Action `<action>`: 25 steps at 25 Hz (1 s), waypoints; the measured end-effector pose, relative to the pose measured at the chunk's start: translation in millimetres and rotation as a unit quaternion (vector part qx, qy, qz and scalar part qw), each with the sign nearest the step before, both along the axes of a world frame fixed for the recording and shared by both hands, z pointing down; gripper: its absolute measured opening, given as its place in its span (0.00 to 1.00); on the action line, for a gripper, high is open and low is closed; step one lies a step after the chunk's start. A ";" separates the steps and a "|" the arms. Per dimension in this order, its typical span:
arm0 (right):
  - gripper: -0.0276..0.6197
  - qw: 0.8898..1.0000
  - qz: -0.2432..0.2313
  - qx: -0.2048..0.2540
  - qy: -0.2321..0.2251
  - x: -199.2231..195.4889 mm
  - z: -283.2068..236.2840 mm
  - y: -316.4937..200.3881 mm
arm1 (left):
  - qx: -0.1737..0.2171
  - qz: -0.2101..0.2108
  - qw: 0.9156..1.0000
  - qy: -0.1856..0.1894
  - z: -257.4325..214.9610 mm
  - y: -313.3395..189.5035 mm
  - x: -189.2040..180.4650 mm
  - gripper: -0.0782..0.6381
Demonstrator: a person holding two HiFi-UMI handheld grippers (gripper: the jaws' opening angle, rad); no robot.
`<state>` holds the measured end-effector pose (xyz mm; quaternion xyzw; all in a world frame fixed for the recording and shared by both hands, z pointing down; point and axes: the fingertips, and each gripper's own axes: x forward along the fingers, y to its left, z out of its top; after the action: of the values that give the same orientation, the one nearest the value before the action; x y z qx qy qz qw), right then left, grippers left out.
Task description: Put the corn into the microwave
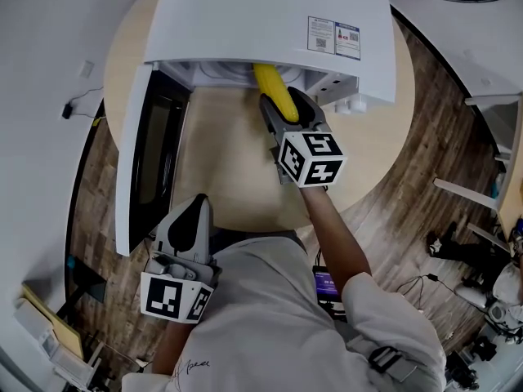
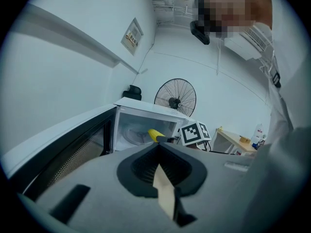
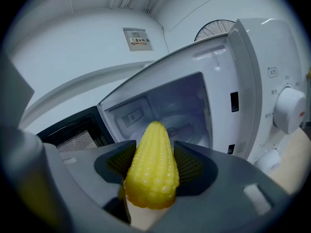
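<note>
Door: swung wide along the table's left edge, so the way in is free.
Left gripper: my jaws are together on nothing, low at the near edge, clear of the opening.
Corn: its tip is at the microwave's mouth, pointing inward.
Right gripper: my jaws stand wide, pinching the cob's thick end so the tip leads.

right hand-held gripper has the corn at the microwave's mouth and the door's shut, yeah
Not quite: the door is open, swung out to the left in the head view, and the right gripper view looks straight into the cavity. The rest holds: the right hand-held gripper has the corn at the microwave's mouth.
</note>
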<state>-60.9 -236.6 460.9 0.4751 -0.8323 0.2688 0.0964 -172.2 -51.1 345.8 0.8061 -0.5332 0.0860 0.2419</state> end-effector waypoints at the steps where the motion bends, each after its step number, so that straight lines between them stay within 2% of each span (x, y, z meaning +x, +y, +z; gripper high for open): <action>1: 0.44 1.000 0.001 -0.001 0.001 -0.5 1.3 -2.7 | -0.001 0.000 1.000 0.001 0.3 -0.4 -0.6 0.09; 25: 0.44 0.999 0.007 -0.001 0.034 -18.1 30.3 -51.4 | -0.012 0.005 1.000 0.004 5.6 -9.5 -2.3 0.09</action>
<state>-79.0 -288.0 491.3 0.4896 -0.8252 0.2536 0.1229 -174.5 -60.6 351.5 0.8060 -0.5270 0.0906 0.2536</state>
